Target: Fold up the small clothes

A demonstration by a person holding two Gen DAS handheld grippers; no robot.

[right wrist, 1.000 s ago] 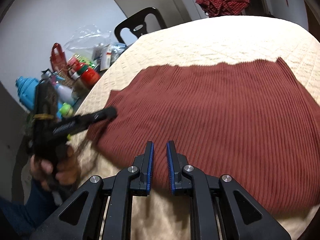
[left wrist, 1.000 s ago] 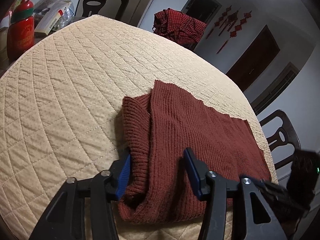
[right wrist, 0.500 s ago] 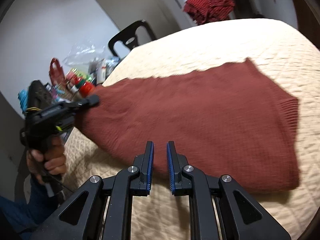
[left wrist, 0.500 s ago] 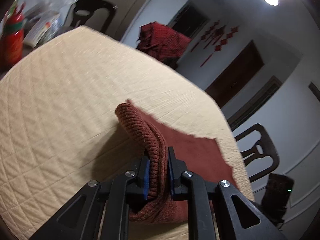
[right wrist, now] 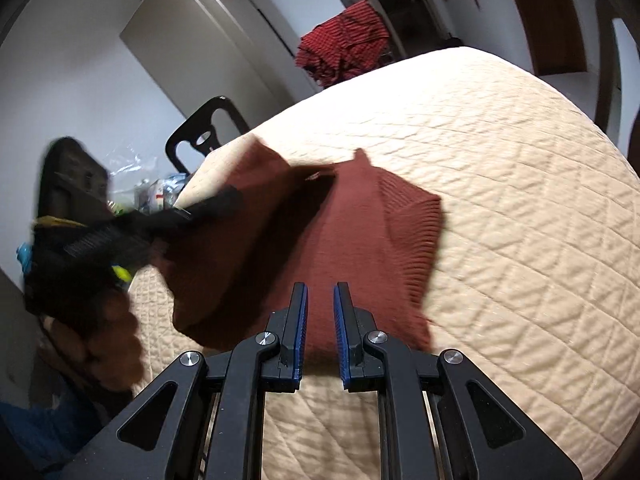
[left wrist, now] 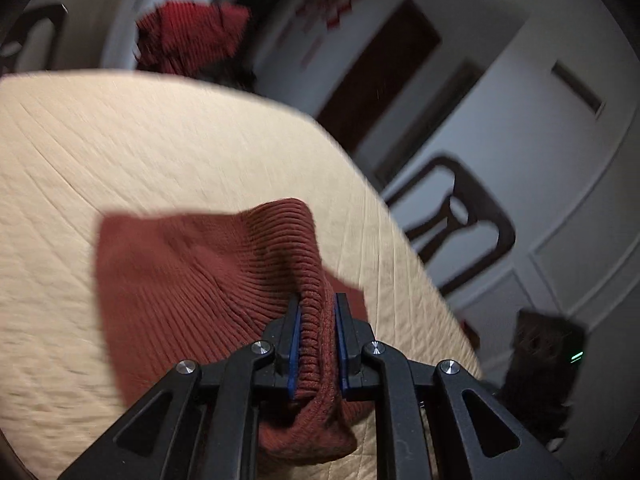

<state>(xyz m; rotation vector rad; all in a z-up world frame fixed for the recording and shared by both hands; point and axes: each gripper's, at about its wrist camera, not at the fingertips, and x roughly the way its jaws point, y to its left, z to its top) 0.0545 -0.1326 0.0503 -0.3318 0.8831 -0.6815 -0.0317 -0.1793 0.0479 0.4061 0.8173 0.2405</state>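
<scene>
Left gripper (left wrist: pixel 317 344) clamping a rust-red knit garment (left wrist: pixel 192 280) above a quilted table cover (left wrist: pixel 160 148)

The right gripper (right wrist: pixel 320 322), jaws nearly closed and holding nothing, is hovering at the garment's near edge; the lifted fold is hanging ahead and to its left.

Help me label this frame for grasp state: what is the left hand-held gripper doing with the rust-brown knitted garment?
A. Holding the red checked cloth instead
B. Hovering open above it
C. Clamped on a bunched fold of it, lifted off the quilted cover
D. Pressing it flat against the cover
C: in the left wrist view the left hand-held gripper has its blue pads closed on a bunched fold of the knitted garment, which rises off the quilted cover.
</scene>
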